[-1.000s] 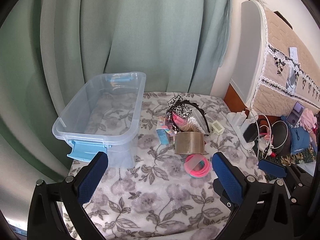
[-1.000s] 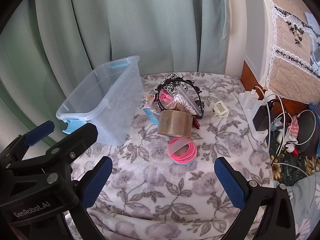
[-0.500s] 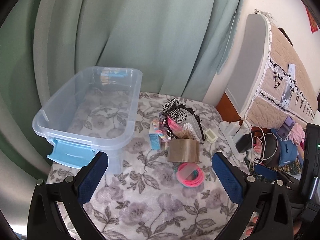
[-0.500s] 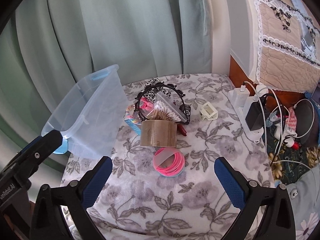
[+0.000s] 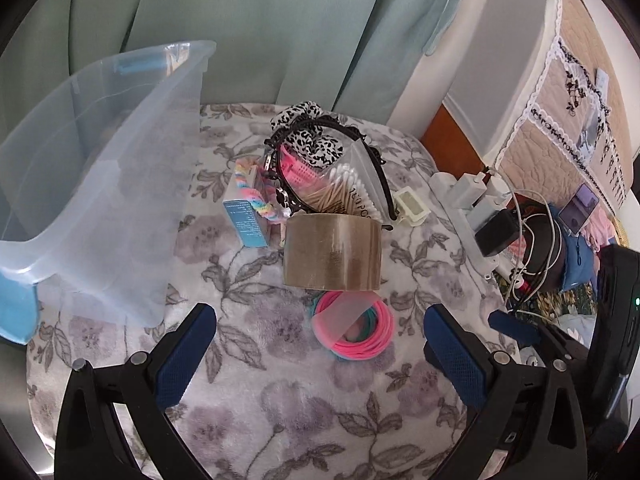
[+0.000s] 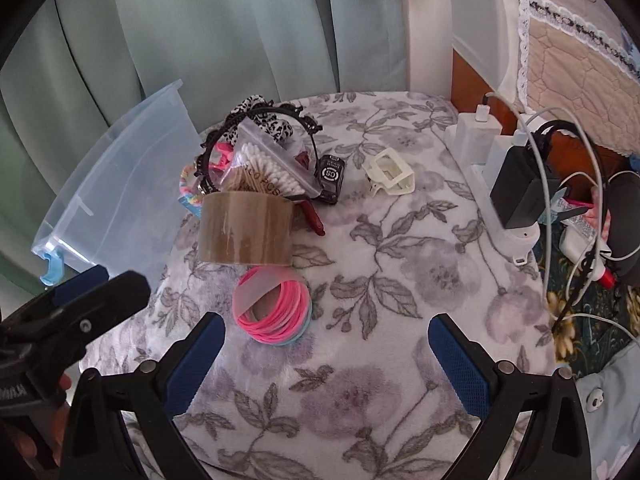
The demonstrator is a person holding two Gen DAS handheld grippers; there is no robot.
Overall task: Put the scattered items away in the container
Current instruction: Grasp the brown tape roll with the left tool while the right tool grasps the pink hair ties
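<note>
A clear plastic bin (image 5: 100, 184) with blue latches stands at the left on a floral cloth; it also shows in the right wrist view (image 6: 120, 184). Beside it lie a brown tape roll (image 5: 332, 252) (image 6: 246, 228), a bundle of pink hair ties (image 5: 354, 330) (image 6: 272, 308), a bag of cotton swabs (image 5: 340, 188), a black headband (image 5: 368, 156), a leopard scrunchie (image 5: 308, 136), a blue box (image 5: 244, 216) and a cream hair claw (image 5: 412, 206) (image 6: 390, 172). My left gripper (image 5: 320, 350) is open just before the hair ties. My right gripper (image 6: 326, 356) is open near them.
A white power strip with chargers and cables (image 6: 504, 184) lies along the right edge of the cloth. A small black device (image 6: 330, 178) lies beside the headband. Green curtains (image 5: 240, 20) hang behind. Clutter with a phone (image 5: 578, 208) sits lower right.
Both grippers have moved forward and closer to the pile; the tape roll and hair ties look larger. The bin has slid towards the left edge of both views.
</note>
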